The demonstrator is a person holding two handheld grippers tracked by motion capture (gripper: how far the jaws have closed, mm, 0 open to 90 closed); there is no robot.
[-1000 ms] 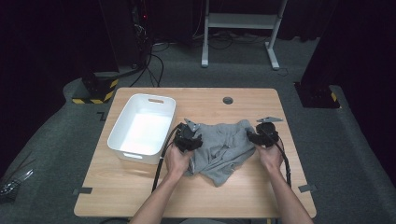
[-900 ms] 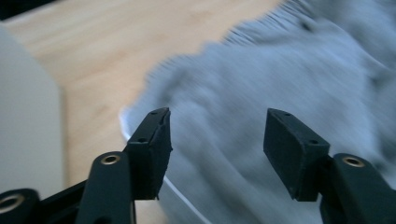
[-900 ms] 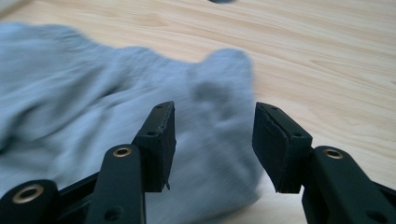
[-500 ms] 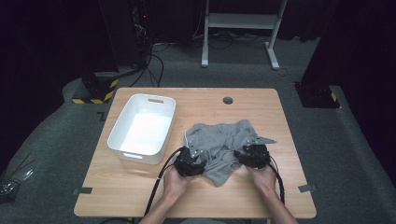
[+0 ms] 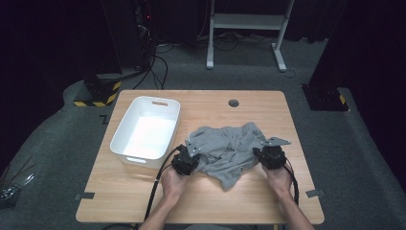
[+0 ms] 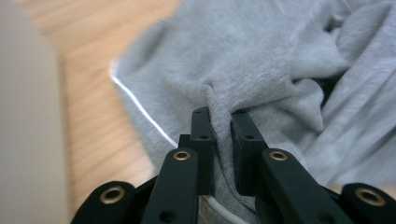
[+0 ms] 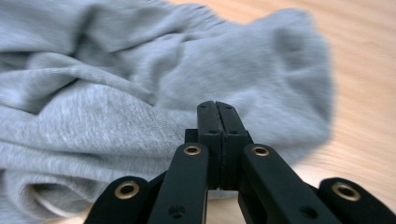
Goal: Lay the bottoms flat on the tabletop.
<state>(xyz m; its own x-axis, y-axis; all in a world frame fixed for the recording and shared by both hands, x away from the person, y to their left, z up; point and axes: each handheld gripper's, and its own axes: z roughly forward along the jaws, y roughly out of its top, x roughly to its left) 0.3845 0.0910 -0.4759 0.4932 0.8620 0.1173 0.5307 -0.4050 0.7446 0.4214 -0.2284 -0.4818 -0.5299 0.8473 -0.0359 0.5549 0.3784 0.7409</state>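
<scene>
Both claws have just been closing on a crumpled grey garment (image 5: 230, 151) lying right of centre on the worktop (image 5: 249, 103): the left claw (image 6: 220, 125) pinches a fold at its near-left edge, while the right claw (image 7: 217, 114) sits pressed together against the cloth's near-right edge. The white bin (image 5: 146, 132) near the left edge stands empty; the garment appears gripped, yet still unfolded and unmoved

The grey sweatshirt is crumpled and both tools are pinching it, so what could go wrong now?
1. The right tool looks shut flat at the grey sweatshirt edge, jaws just closed; it may hold little cloth and slip off.
2. The left tool pinches a bunched fold, so lifting might drag tangled layers.
3. The white bin sits close beside the left tool; a sideways pull could bump it.
</scene>
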